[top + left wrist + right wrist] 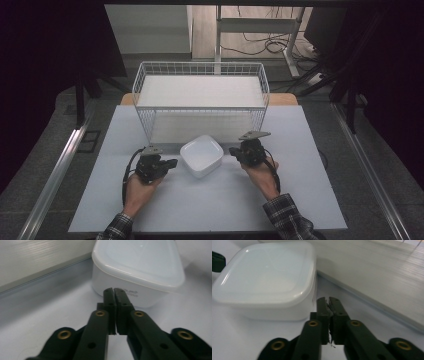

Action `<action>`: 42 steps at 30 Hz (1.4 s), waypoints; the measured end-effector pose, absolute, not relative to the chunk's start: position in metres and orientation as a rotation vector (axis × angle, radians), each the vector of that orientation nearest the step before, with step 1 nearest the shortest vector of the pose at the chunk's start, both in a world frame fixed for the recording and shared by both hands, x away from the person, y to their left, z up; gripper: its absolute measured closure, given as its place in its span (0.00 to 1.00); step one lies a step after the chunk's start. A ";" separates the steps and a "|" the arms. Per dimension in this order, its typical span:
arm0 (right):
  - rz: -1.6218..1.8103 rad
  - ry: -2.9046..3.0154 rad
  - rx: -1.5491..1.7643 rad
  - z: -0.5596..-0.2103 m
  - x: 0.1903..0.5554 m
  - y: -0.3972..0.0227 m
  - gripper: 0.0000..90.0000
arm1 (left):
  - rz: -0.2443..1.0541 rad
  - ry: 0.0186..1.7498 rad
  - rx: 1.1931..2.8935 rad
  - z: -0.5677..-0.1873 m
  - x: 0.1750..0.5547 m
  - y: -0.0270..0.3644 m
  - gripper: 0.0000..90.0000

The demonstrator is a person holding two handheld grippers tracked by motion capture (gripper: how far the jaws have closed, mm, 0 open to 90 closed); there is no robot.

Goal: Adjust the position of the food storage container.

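On the white table (300,200), the left gripper (172,163) – jaws pressed together, empty – sits just left of a lidded white plastic container (201,155); the right gripper (233,151), jaws likewise together, flanks it. Behind stands a white wire basket (200,100).

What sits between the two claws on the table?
A lidded white container sits between the left claw and right claw, seen in the high view.
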State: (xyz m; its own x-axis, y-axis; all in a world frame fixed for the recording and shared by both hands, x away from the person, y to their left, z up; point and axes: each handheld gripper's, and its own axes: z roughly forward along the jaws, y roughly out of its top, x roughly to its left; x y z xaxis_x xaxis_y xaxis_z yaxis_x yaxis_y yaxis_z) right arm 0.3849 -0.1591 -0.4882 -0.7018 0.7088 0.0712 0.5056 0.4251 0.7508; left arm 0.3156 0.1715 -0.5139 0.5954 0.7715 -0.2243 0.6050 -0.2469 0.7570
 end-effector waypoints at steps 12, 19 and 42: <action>1.101 2.491 1.035 -0.498 0.416 -0.129 0.99 | 0.249 1.167 1.943 -0.527 0.342 0.162 1.00; 1.090 2.519 0.997 -0.501 0.398 -0.129 0.99 | 0.244 1.160 1.946 -0.527 0.344 0.158 1.00; 1.088 2.560 1.035 -0.495 0.329 -0.160 0.99 | 0.095 1.075 2.021 -0.523 0.303 0.141 1.00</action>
State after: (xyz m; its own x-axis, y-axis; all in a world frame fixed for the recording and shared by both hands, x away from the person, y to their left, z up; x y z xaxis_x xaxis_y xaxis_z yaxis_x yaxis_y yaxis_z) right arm 0.3288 -0.1604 -0.4954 -0.7435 0.6605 0.1050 0.5341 0.4919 0.6876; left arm 0.3030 0.1412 -0.5227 0.6316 0.7182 -0.2920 0.6558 -0.2941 0.6953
